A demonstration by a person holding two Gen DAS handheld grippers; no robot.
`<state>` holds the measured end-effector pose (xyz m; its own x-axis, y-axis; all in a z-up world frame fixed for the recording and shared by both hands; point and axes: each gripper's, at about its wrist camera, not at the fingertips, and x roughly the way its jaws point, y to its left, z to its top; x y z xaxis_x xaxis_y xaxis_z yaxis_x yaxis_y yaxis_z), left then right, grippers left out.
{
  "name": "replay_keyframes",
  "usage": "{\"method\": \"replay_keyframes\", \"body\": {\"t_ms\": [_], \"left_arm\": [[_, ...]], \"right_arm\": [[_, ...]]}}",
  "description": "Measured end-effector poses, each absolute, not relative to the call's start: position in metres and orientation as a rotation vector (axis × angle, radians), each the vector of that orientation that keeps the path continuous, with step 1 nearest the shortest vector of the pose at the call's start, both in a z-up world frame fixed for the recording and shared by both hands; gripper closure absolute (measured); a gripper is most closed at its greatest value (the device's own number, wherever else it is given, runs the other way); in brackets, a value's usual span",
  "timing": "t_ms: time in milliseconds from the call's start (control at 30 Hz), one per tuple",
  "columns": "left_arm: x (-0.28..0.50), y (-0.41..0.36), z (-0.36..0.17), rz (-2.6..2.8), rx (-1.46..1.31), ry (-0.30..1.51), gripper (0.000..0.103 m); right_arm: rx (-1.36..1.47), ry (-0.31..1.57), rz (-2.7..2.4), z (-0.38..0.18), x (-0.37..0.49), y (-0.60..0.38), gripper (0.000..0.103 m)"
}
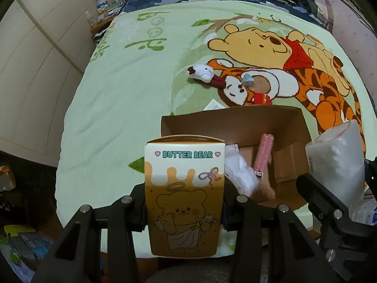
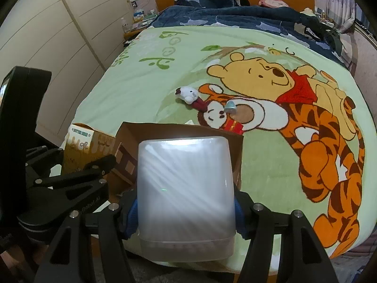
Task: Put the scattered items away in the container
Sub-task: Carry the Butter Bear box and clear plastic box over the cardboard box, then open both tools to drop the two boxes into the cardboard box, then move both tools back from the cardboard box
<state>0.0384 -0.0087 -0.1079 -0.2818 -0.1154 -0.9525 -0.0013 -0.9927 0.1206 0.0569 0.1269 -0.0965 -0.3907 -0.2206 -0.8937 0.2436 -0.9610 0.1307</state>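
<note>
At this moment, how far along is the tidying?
Partway. The cardboard box already holds a pink item and white packets. In hand: left gripper grips the Butter Bear box, right gripper a translucent tub. Left on the blanket: the white plush and small items beyond the box.

Dim, warm indoor light. Strong fisheye bending and black vignette at the edges. Glare whitens the top of the translucent tub (image 2: 186,188) between the right tongs (image 2: 186,217); close objects look soft.

You have one cardboard box (image 1: 235,122), one Butter Bear carton (image 1: 185,195), one translucent plastic tub (image 2: 186,195), one white plush toy (image 1: 202,72) and two claws
</note>
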Motion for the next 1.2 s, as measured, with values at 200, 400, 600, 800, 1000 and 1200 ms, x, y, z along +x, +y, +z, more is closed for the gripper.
{"method": "replay_keyframes", "body": {"t_ms": [200, 400, 600, 800, 1000, 1200], "left_arm": [[0.032, -0.012, -0.107, -2.468, 1.858, -0.090, 0.057], [0.025, -0.017, -0.108, -2.459, 1.838, -0.087, 0.023], [0.020, -0.025, -0.110, -2.435, 1.850, -0.028, 0.014], [0.019, -0.026, -0.105, -2.443, 1.827, -0.031, 0.013], [0.018, -0.026, -0.099, -2.457, 1.805, -0.041, 0.013], [0.020, -0.024, -0.093, -2.474, 1.791, -0.044, 0.013]], "right_arm": [[1.545, 0.026, -2.409, -0.098, 0.052, 0.126, 0.039], [1.532, 0.005, -2.417, -0.099, 0.048, 0.127, 0.038], [1.455, -0.020, -2.457, -0.090, 0.045, 0.131, 0.019], [1.439, -0.025, -2.465, -0.086, 0.043, 0.130, 0.019], [1.430, -0.030, -2.472, -0.081, 0.042, 0.132, 0.018], [1.422, -0.032, -2.473, -0.077, 0.045, 0.134, 0.018]]}}
